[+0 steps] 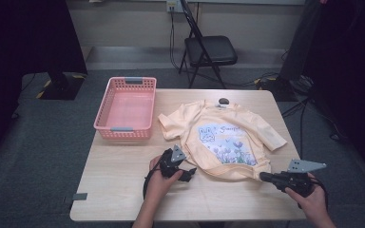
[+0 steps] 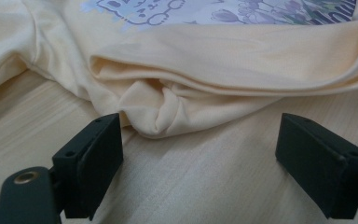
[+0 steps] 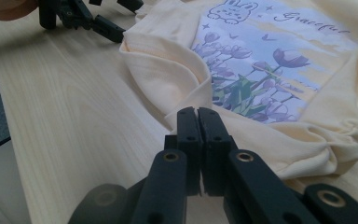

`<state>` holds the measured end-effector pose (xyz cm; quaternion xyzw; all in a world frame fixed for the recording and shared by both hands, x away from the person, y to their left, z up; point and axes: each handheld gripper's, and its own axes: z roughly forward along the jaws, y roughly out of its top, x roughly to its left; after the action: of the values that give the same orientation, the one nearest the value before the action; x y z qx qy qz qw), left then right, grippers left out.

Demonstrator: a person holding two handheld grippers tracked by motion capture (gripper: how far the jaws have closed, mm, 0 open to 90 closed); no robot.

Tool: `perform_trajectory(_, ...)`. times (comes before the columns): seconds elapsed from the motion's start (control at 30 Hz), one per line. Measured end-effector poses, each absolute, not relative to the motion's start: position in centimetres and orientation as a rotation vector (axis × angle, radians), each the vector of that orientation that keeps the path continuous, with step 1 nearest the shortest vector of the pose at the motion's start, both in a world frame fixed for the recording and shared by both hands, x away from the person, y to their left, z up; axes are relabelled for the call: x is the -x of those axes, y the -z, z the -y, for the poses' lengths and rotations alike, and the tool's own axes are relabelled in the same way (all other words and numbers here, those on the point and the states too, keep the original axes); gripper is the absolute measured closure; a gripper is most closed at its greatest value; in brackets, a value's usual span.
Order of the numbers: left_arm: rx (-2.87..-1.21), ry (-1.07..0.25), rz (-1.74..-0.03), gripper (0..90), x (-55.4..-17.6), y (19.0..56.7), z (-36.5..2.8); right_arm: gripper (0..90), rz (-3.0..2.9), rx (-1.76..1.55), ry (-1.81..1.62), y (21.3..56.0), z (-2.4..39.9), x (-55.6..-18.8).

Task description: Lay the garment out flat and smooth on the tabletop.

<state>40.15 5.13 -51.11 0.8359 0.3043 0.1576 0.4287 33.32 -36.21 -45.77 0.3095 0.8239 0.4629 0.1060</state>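
While the left gripper (image 2: pixel 200 154) rests with jaws spread wide, a bunched corner of the yellow T-shirt (image 2: pixel 168 109) lies just ahead between them (untouched); the right gripper (image 3: pixel 198 116) has clamped its jaws on the shirt's hem.

Pink basket (image 1: pixel 126 105), black folding chair (image 1: pixel 209 50)

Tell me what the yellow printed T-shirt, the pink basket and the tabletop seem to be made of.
Pale yellow printed T-shirt: soft knit fabric, probably cotton; it folds and wrinkles, matte.
Pink lattice basket: moulded plastic, going by its uniform perforated walls.
Light table: wood-grain surface, likely laminate; smooth.
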Motion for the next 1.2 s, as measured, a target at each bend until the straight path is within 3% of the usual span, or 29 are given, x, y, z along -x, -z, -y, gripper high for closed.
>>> perform_trajectory(1.2, -2.087, -0.393, -0.76, 14.7, -40.2, 51.1, -5.1, 88.6, -2.416, -0.943, -1.398, 46.0, 38.9, -30.9)
